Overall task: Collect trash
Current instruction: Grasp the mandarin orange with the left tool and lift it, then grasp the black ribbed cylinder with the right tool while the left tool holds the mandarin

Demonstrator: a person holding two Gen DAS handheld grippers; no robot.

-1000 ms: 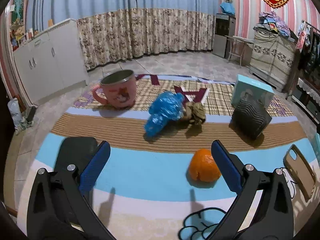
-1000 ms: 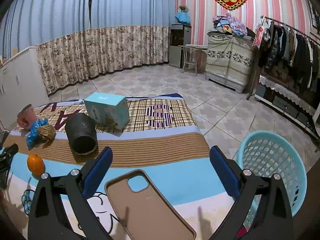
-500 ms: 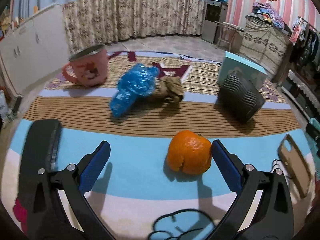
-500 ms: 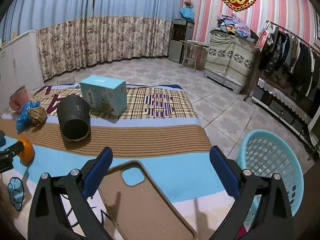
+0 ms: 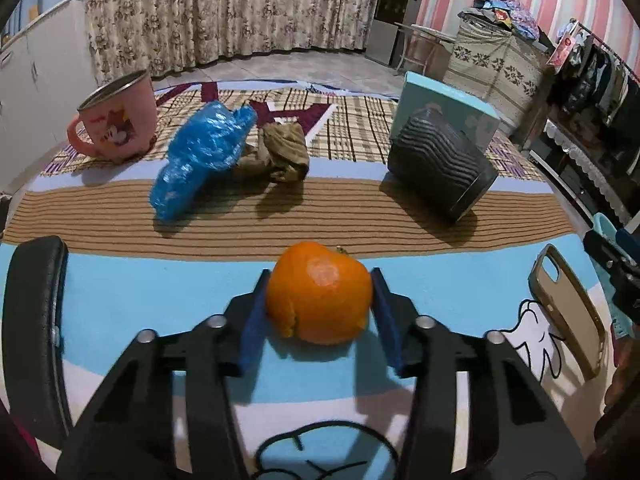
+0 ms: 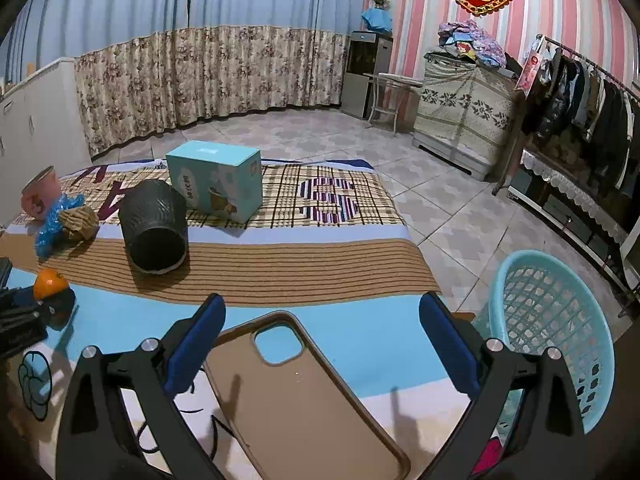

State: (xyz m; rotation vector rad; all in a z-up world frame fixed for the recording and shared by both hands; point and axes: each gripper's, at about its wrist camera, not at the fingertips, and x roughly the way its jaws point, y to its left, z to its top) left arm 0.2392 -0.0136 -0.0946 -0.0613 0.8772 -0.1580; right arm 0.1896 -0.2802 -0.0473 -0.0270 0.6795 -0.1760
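Orange peel point(image 5: 319, 292) pinched in just-closing left hand-held gripper point(image 5: 318, 312); right hand-held gripper point(image 6: 320, 344) wide, empty. Could crumple and slip loose.

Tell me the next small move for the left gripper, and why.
Probably lift. The left gripper has just been closing, its jaws now against both sides of the orange peel, which sits on the mat. The basket waits rightward.
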